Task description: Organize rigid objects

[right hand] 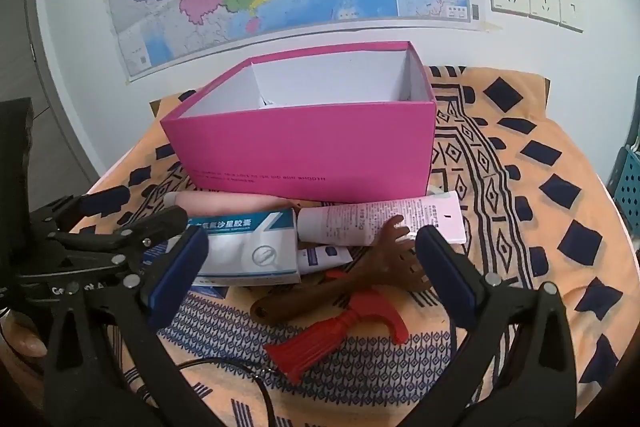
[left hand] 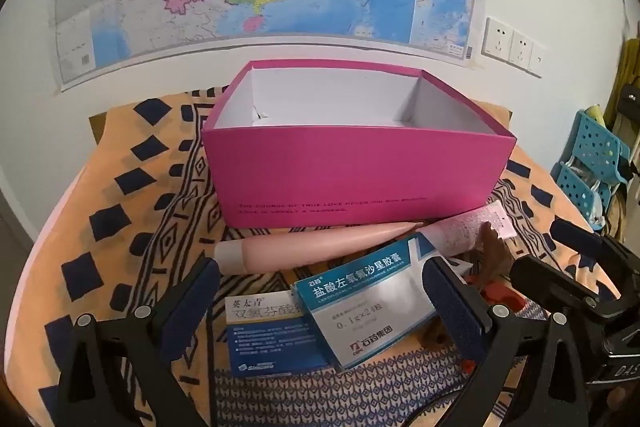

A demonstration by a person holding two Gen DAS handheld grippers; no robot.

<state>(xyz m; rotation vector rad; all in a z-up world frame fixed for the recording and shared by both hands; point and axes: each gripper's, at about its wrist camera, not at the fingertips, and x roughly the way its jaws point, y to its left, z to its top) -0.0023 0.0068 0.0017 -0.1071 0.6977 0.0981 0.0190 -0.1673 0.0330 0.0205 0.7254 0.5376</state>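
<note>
Both tongs, left (left hand: pixel 320 311) and right (right hand: pixel 312 267), are spread wide, pinching nothing. Medicine cartons (left hand: pixel 360 303), tubes (right hand: pixel 380 219) and a red hammer (right hand: pixel 340 331) (plastic, seemingly) lie lower centre, before the open pink box (left hand: pixel 352 179).

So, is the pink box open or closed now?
Open. The pink box has no lid on top, and both wrist views look down onto its white inner walls. Whether it is fully empty, cannot tell.
</note>
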